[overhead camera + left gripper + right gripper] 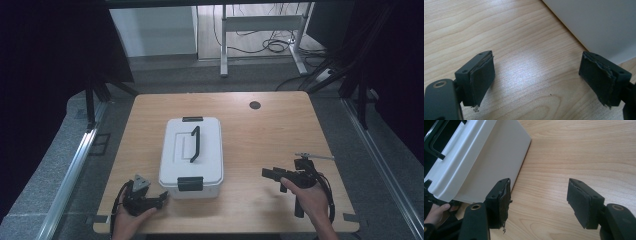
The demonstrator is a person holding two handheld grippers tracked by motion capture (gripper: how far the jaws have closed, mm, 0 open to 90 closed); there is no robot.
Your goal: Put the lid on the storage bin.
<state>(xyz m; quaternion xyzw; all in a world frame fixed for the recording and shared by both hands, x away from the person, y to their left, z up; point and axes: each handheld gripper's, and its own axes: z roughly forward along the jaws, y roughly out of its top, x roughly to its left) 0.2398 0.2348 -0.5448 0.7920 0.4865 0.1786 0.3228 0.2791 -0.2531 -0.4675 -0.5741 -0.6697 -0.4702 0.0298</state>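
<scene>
box: the white lidded box (191, 156) stands mid-tabletop (270, 135), its long axis running away from the person, black carry handle (195, 144) lying flat along the lid.
latches: one black latch (190, 183) on the near end wall, another (192, 119) on the far end.
left gripper: the left gripper (161, 196) sits low at the box's near left corner, just beside it; fingers (482, 75) spread wide, nothing between them, box wall at upper right in the left gripper view.
right gripper: the right gripper (270, 174) is well apart from the box on its right side; fingers (584, 201) spread and empty, pointing across bare wood at the box's long side wall (491, 157).
nearer hand: the left, by a clear margin, and it is closest to the near latch.
likely step: reaching in to work the near latch or steady the box.
room: open tabletop to the right and beyond; the left gripper works close to the near edge.
</scene>
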